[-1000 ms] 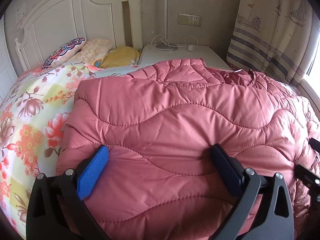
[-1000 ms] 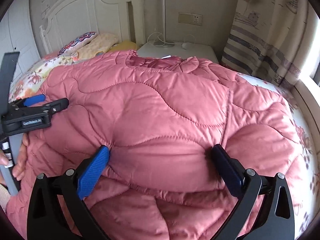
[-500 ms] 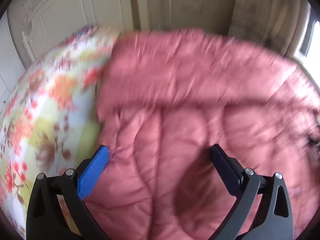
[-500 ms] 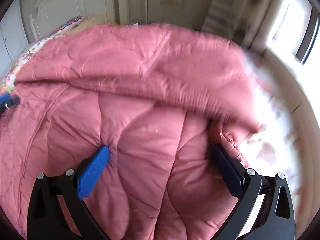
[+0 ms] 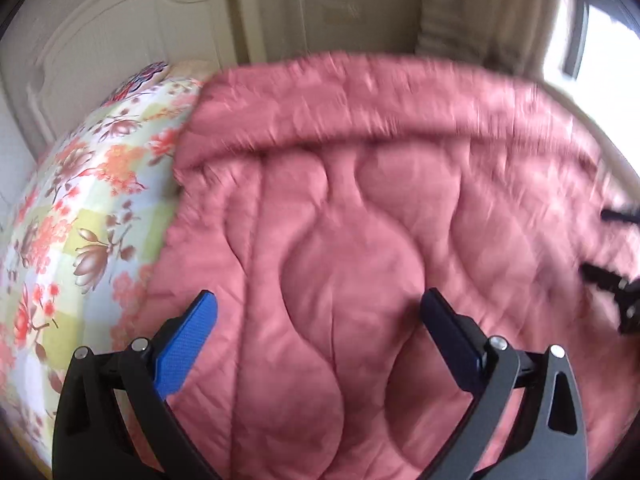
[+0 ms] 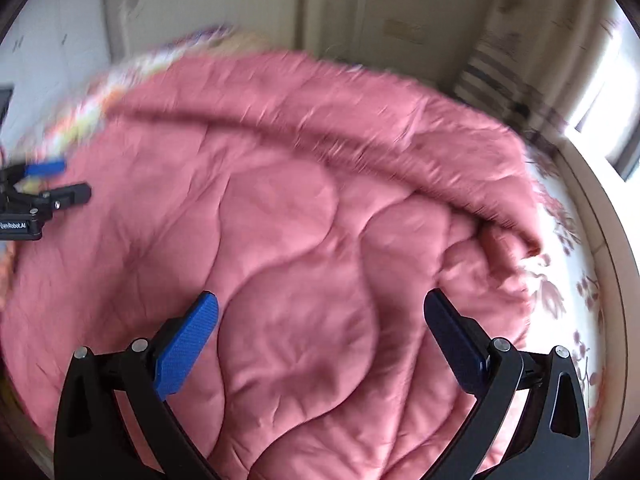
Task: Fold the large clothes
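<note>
Both your jaws gape empty over the quilted pink coat (image 5: 360, 240), left gripper (image 5: 318, 320), right gripper (image 6: 320, 320), its folded edge lying ahead, probably freed to regrip.

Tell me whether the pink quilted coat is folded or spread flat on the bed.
Folded, at least once: the pink quilted coat has its far part doubled back, making a thick rolled edge across the top. Blur hides finer detail.

Pink quilted jacket (image 5: 360, 240) of soft matt cloth; floral bedsheet (image 5: 80, 208) of smooth cotton-like fabric
</note>
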Tool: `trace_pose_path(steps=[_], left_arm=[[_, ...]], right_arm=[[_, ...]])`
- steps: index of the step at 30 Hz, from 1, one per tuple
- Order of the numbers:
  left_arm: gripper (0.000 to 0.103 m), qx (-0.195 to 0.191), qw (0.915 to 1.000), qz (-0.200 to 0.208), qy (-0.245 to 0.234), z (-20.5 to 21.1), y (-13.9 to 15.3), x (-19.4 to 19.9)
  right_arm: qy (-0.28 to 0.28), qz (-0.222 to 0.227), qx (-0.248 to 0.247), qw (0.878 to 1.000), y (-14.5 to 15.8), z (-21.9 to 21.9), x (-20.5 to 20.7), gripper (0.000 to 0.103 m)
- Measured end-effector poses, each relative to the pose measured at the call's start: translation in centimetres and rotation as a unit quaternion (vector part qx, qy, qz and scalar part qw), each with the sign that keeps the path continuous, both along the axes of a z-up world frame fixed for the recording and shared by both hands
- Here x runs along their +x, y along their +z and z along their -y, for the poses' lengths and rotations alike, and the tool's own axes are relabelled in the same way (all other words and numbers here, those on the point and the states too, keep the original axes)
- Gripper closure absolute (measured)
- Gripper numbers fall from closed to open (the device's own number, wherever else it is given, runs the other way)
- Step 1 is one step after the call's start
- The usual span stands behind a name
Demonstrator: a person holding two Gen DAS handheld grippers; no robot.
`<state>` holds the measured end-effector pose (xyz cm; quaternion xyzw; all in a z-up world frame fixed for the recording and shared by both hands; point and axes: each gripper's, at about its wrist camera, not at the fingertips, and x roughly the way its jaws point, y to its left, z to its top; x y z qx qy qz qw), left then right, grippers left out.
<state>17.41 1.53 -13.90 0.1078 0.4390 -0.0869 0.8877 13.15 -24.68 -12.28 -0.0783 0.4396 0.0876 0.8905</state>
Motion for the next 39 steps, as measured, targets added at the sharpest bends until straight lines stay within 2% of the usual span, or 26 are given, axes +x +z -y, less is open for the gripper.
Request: trace_pose_path(steps=[1, 3, 6, 9, 12, 15, 16, 19, 23, 25, 27, 28, 29, 31, 33, 35, 36, 39], left_arm=[[0.002, -0.006, 0.9999, 0.009, 0.0, 0.0, -0.4, -0.2], [0.002, -0.015, 0.9998, -0.004, 0.009, -0.4, -0.3, -0.2], [0.002, -0.031, 0.999, 0.012, 0.031, -1.2, 1.2, -1.6], [0.002, -0.049, 0.9983, 0.028, 0.012, -1.2, 2.4, -3.9], [0.002, -0.043, 0.9988, 0.023, -0.006, -0.2, 1.7, -6.1], [0.002, -0.005, 0.9999, 0.006, -0.008, 0.9, -0.7, -7.3], [0.002, -0.007, 0.9996, 0.027, -0.004, 0.6, -0.7, -8.0], [0.002, -0.018, 0.9997, 0.018, 0.005, -0.1, 0.1, -9.3], [0.002, -0.038, 0.9983, 0.044, -0.001, -0.9, 1.5, -12.6], [0.002, -0.03, 0.9987, 0.039, -0.014, -0.6, 0.9, -13.9], [0.002, 0.001, 0.9992, 0.031, -0.025, 0.0, -0.7, -14.7], [0.002, -0.003, 0.998, 0.057, -0.029, -0.3, -1.0, -15.6], [0.002, -0.005, 0.9976, 0.063, -0.029, -0.6, -1.1, -16.0], [0.002, -0.014, 0.9976, 0.057, -0.036, -1.5, -0.7, -16.4], [0.002, -0.008, 0.9969, 0.075, -0.023, -2.8, 0.1, -16.8], [0.002, -0.011, 0.9951, 0.098, 0.009, -5.3, 1.2, -16.8], [0.002, -0.021, 0.9946, 0.1, 0.021, -6.5, 1.5, -16.5], [0.002, -0.079, 0.9887, 0.081, 0.098, -11.8, 1.9, -14.9]], right_arm=[[-0.002, -0.005, -0.002, 1.0, -0.7, -0.3, -0.1, 0.004], [-0.015, -0.008, 0.014, 1.0, -0.5, 0.1, -0.2, 0.004], [-0.035, -0.001, 0.002, 0.999, 0.6, 0.1, -1.3, 0.004], [-0.01, 0.027, 0.019, 0.999, 2.2, -0.6, -4.3, 0.004], [0.014, 0.03, 0.024, 0.999, 1.8, -1.5, -6.6, 0.004], [0.014, -0.001, 0.024, 1.0, -1.0, -1.9, -7.6, 0.004], [0.006, 0.009, 0.04, 0.999, -0.9, -1.4, -8.0, 0.004], [-0.01, 0.006, 0.05, 0.999, -0.1, -0.5, -9.3, 0.004], [0.004, 0.035, 0.06, 0.998, 1.3, -0.2, -12.4, 0.004], [0.015, 0.031, 0.065, 0.997, 0.6, -0.2, -13.3, 0.004], [0.023, 0.01, 0.046, 0.999, -0.9, -0.7, -13.5, 0.004], [0.027, 0.028, 0.034, 0.999, -1.4, -1.0, -14.0, 0.004], [0.028, 0.044, 0.033, 0.998, -1.4, -1.1, -14.4, 0.004], [0.037, 0.04, 0.033, 0.998, -1.2, -0.8, -15.0, 0.004], [0.046, 0.035, 0.03, 0.998, -0.6, 0.0, -15.3, 0.004], [0.026, 0.053, 0.019, 0.998, 0.4, 2.3, -16.1, 0.004], [0.015, 0.057, 0.024, 0.998, 0.7, 3.4, -16.3, 0.004], [-0.058, 0.06, 0.089, 0.993, 0.8, 9.4, -17.4, 0.004]])
